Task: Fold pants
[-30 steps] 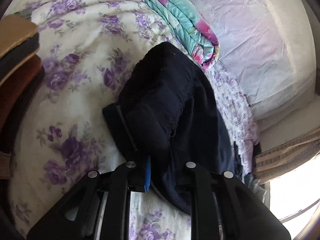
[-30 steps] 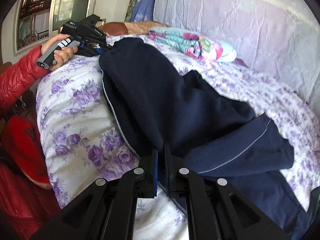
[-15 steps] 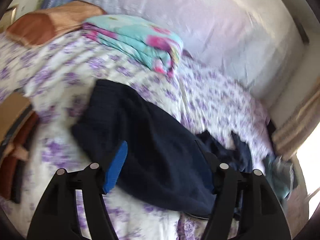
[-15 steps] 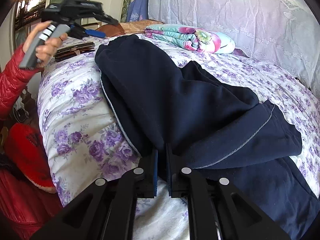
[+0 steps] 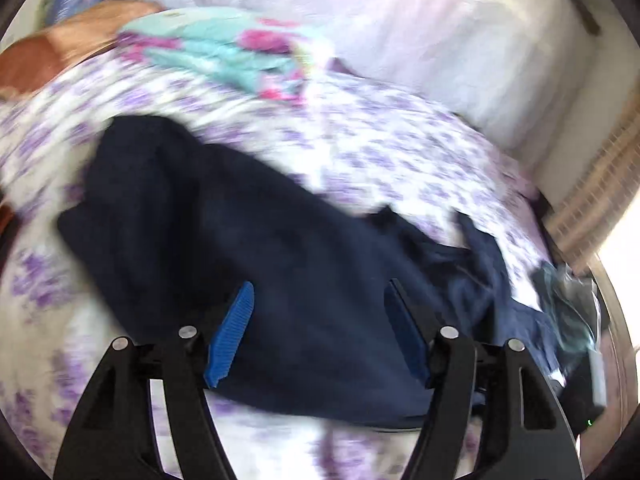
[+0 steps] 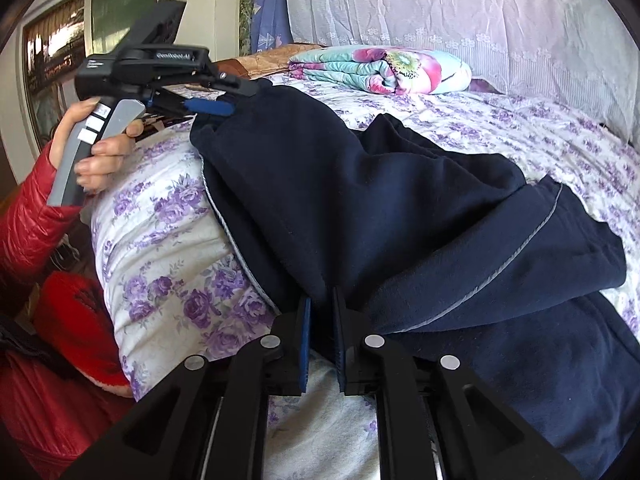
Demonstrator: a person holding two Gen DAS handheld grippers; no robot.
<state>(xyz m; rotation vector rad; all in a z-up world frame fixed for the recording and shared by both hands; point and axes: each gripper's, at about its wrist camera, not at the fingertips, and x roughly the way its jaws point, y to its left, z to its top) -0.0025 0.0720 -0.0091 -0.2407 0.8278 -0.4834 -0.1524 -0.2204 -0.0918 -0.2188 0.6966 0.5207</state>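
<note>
Dark navy pants [image 6: 360, 208] with a thin grey side stripe lie partly folded on a bed with a purple-flowered sheet [image 6: 168, 264]; they also show, blurred, in the left wrist view [image 5: 256, 260]. My right gripper [image 6: 320, 308] is shut on the near edge of the pants. My left gripper [image 5: 320, 296] is open and empty, held just above the pants. In the right wrist view the left gripper [image 6: 224, 98] hangs at the far end of the pants, held by a hand in a red sleeve.
A folded teal and pink floral quilt [image 6: 380, 68] lies at the head of the bed, by a brown pillow [image 5: 60, 52]. A white lace-covered headboard [image 6: 460, 12] stands behind. Dark items [image 5: 572, 320] sit past the bed's right edge. The person's red jacket [image 6: 52, 320] is at left.
My left gripper let go of the pants' far end, opened wide and lifted back above the fabric. My right gripper has stayed shut on the near edge.
</note>
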